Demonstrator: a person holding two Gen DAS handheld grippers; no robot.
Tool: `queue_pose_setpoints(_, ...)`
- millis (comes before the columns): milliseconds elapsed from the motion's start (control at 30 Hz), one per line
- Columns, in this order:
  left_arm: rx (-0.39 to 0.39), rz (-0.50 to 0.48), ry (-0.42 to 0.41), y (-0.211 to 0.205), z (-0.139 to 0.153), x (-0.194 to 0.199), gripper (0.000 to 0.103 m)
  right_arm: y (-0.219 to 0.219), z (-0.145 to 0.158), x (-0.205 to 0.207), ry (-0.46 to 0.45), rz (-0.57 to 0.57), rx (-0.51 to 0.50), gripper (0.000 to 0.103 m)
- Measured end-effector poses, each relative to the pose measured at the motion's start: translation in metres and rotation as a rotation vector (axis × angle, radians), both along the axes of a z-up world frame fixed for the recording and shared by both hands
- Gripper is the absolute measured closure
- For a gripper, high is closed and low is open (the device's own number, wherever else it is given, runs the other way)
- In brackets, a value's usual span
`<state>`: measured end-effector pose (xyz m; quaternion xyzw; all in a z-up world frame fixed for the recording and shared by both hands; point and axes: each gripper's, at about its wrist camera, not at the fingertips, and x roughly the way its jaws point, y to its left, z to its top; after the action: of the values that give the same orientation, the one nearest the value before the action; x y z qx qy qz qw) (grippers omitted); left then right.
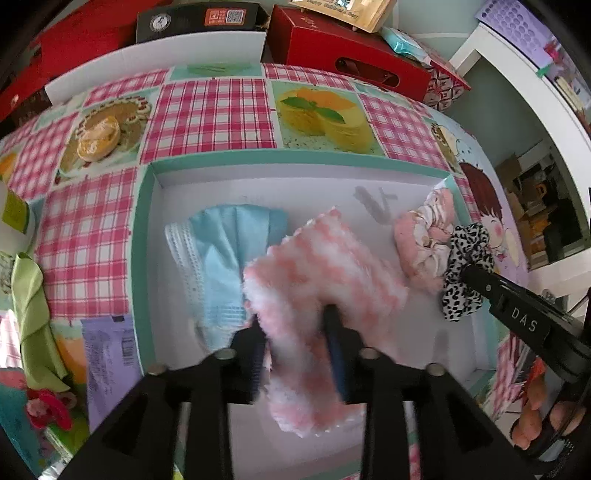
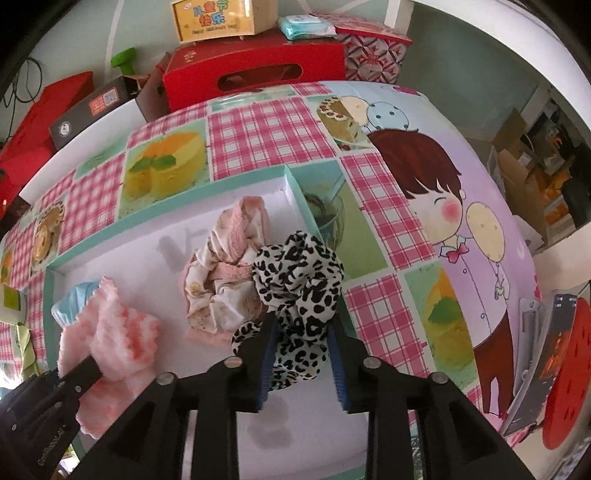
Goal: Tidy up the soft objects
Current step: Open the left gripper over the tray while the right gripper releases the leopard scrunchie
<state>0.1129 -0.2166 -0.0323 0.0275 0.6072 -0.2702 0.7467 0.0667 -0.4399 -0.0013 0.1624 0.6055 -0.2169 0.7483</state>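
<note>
A shallow white box with a teal rim (image 1: 144, 236) (image 2: 173, 218) lies on the table. My left gripper (image 1: 295, 317) is shut on a fluffy pink-and-white cloth (image 1: 317, 277) (image 2: 110, 336), held over the box. A blue face mask (image 1: 229, 251) lies in the box's left part, partly under the cloth. My right gripper (image 2: 301, 325) (image 1: 467, 269) is shut on a leopard-print scrunchie (image 2: 299, 280) (image 1: 461, 266) above the box's right side. A pink floral scrunchie (image 2: 225, 266) (image 1: 428, 236) lies in the box beside it.
A pink plaid tablecloth with cake pictures (image 1: 210, 110) covers the table. Red boxes (image 1: 343, 55) (image 2: 255, 70) and a black box (image 1: 199, 18) stand at the far edge. A green ribbon (image 1: 29, 310) and packets lie left of the box. A red disc (image 2: 569, 373) sits at the right.
</note>
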Motion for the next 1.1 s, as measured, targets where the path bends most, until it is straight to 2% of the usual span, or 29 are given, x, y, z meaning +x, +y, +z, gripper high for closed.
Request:
queue_pose_setpoints(33, -0.004, 0.006, 0.009, 0.0, -0.001, 0.0, 0.056, 0.0, 0.002, 0.0, -0.004, 0.003, -0.002, 0.066)
queue_pose_setpoints(233, -0.002, 0.005, -0.001, 0.0, 0.004, -0.001, 0.053, -0.001, 0.013, -0.002, -0.028, -0.003, -0.018, 0.056)
queue_pose_setpoints(367, -0.012, 0.01, -0.018, 0.003, 0.013, -0.002, 0.04, 0.0, 0.021, -0.003, -0.044, -0.008, -0.026, 0.052)
queue_pose_setpoints(500, -0.017, 0.018, -0.042, 0.009, 0.024, -0.002, 0.04, 0.002, 0.03, -0.004, -0.07, -0.007, -0.02, 0.045)
queue_pose_setpoints(800, -0.021, 0.067, -0.088, 0.026, 0.041, 0.004, 0.038, 0.02, 0.041, 0.002, -0.095, 0.039, -0.023, 0.039)
queue_pose_setpoints(867, -0.024, 0.099, -0.108, 0.033, 0.045, 0.007, 0.025, 0.024, 0.042, 0.005, -0.102, 0.052, -0.019, 0.036)
queue_pose_setpoints(900, -0.028, 0.11, -0.115, 0.036, 0.046, 0.009, 0.023, 0.026, 0.042, 0.005, -0.104, 0.056, -0.018, 0.036)
queue_pose_setpoints(1100, -0.009, 0.182, -0.147, 0.056, 0.053, 0.022, 0.023, 0.042, 0.047, 0.012, -0.13, 0.105, -0.011, 0.032)
